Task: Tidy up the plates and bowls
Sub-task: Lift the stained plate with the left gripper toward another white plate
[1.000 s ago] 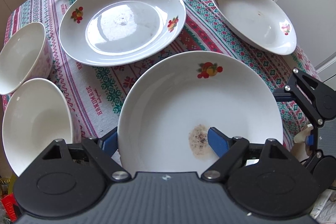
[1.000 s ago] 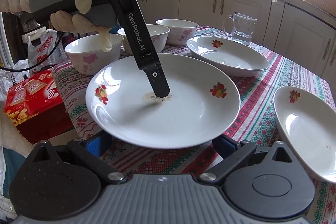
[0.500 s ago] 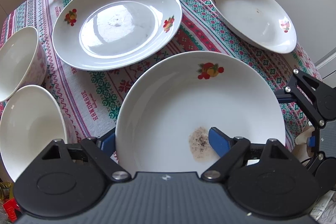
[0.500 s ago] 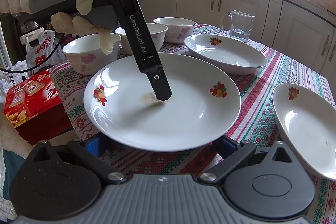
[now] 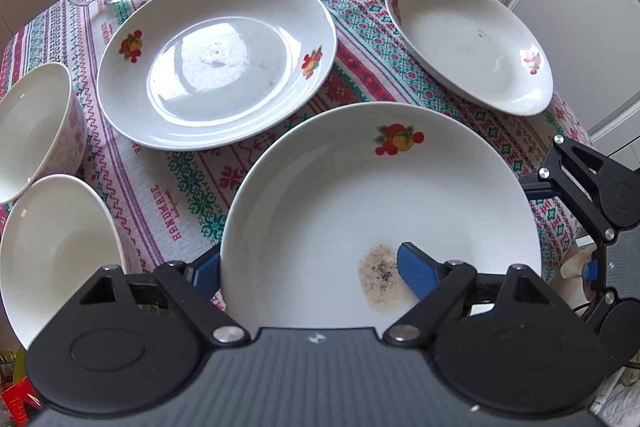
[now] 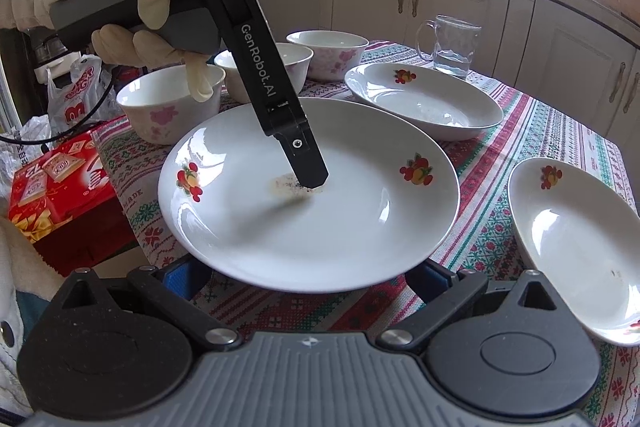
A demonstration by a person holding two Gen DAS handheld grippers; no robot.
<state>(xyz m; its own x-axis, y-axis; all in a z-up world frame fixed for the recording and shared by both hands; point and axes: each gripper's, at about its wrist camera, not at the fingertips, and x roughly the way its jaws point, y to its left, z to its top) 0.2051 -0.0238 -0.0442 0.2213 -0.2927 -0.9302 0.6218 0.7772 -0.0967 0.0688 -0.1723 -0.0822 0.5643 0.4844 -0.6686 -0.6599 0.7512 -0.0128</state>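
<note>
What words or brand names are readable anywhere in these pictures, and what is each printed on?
"HANDMADE": woven into the tablecloth.
"GenRobot.AI": along the left gripper.
"DAS", above "Data Acquisition System" in small print: top of that gripper's body.
Red box: its print is too skewed to read.
Plastic bag: red lettering too crumpled to read.

stained plate (image 5: 360, 211) nearest | second plate (image 5: 216, 63) behind | bowls (image 5: 52, 251) left
</note>
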